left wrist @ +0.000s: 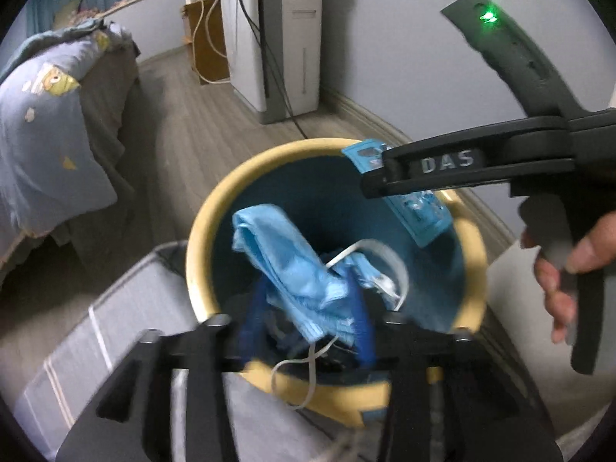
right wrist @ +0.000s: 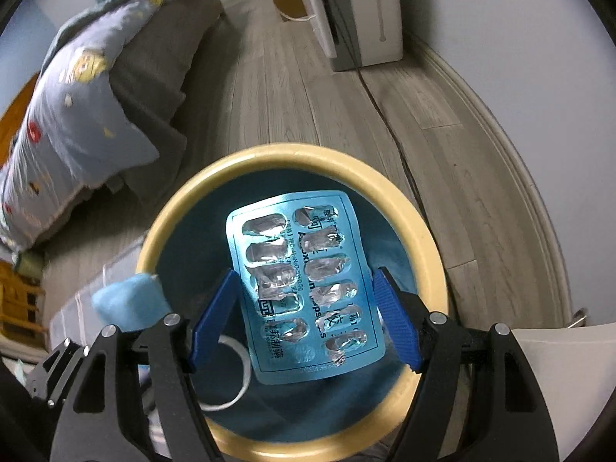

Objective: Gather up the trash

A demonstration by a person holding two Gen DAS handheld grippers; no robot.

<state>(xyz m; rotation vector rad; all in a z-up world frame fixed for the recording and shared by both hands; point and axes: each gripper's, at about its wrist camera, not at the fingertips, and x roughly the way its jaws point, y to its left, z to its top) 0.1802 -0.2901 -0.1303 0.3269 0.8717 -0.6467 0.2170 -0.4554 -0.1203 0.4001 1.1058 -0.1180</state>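
Note:
A round bin (left wrist: 200, 246) with a yellow rim (right wrist: 184, 200) and a dark teal inside stands on the floor under both grippers. A crumpled light-blue face mask (left wrist: 292, 269) with white ear loops hangs loosely over the bin between the blue fingers of my left gripper (left wrist: 308, 300), whose jaws stand apart. In the right wrist view the mask (right wrist: 131, 300) shows at the left rim. An empty blue blister pack (right wrist: 304, 285) lies tilted between the spread fingers of my right gripper (right wrist: 306, 273), with a gap on its right side. The same pack (left wrist: 423, 215) shows in the left wrist view.
A person's hand (left wrist: 558, 277) grips the right tool's handle. A grey box (left wrist: 115, 331) sits against the bin's left side. A bed with a blue quilt (right wrist: 77, 115) is to the left. A white appliance (left wrist: 269, 38) with a trailing cable (right wrist: 389, 123) stands by the wall.

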